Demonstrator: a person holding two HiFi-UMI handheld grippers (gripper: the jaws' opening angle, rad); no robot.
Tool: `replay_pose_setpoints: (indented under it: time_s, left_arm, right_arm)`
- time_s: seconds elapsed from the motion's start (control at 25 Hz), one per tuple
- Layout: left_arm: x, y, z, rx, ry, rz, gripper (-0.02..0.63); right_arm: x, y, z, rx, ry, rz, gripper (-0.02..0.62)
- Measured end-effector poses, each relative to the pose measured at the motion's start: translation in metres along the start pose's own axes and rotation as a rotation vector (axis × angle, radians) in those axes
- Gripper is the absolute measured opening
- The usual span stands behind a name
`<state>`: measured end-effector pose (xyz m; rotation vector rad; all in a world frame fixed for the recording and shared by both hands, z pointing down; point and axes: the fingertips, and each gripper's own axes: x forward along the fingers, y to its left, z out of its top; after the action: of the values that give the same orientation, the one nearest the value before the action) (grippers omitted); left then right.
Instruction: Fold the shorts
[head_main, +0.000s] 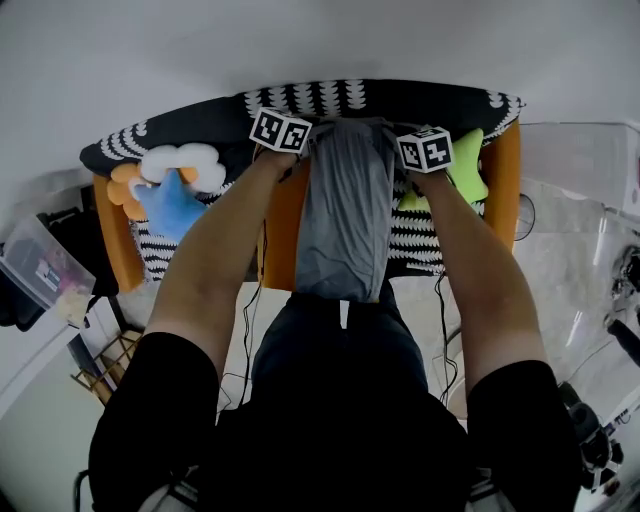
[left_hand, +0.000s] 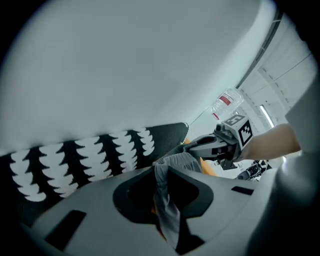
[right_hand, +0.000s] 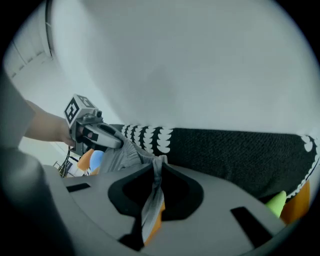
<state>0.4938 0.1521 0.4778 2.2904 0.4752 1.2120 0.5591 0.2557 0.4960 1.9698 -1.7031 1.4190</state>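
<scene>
The person reaches both arms forward over an orange desk (head_main: 283, 240), whose far part is covered by a black cloth (head_main: 330, 98) with white scalloped marks. The grey shorts (head_main: 345, 215) lie in a long, narrow strip down the middle of the desk, between the two forearms. Their near end hangs over the desk's near edge towards the person's lap.

The left claw (left_hand: 162, 197) is almost closed, with a bunched fold of the grey fabric pinched between its jaws. The right claw (right_hand: 151, 197) is drawn in tighter and clamps a thin twisted fold of the same fabric (a sliver of orange shows behind it). The two claws hold the far end of the shorts at opposite corners, and each gripper view shows the other claw close by with fabric spanning between them.

Left of the shorts, a blue star toy (head_main: 170, 205), a white cloud toy (head_main: 185, 160) and an orange flower toy (head_main: 122, 185) cluster on the cloth. A green star toy (head_main: 467, 165) lies just beside the right claw.
</scene>
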Motion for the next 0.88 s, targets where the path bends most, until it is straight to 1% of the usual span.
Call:
replay_pose_setpoints:
  time_s: [0.16, 0.32, 0.44, 0.52, 0.64, 0.88]
  left_arm:
    - [-0.012, 0.004, 0.024, 0.016, -0.051, 0.039, 0.069]
    - [-0.024, 0.003, 0.041, 0.052, -0.098, 0.073, 0.069]
    - [-0.038, -0.003, 0.049, 0.075, -0.136, 0.102, 0.069]
    - [-0.046, -0.013, 0.048, 0.083, -0.157, 0.102, 0.071]
    - [-0.056, -0.028, 0.039, 0.101, -0.172, 0.108, 0.071]
    - [-0.08, -0.058, 0.018, 0.127, -0.211, 0.157, 0.072]
  right_arm:
    - [-0.003, 0.0, 0.027, -0.001, -0.05, -0.011, 0.032]
    - [-0.01, 0.004, 0.048, -0.017, -0.087, -0.004, 0.032]
    - [-0.025, 0.011, 0.06, -0.067, -0.107, -0.028, 0.032]
    - [-0.033, 0.017, 0.061, -0.102, -0.11, -0.027, 0.032]
    - [-0.043, 0.029, 0.052, -0.139, -0.105, -0.001, 0.032]
    - [-0.067, 0.058, 0.038, -0.218, -0.112, 0.06, 0.032]
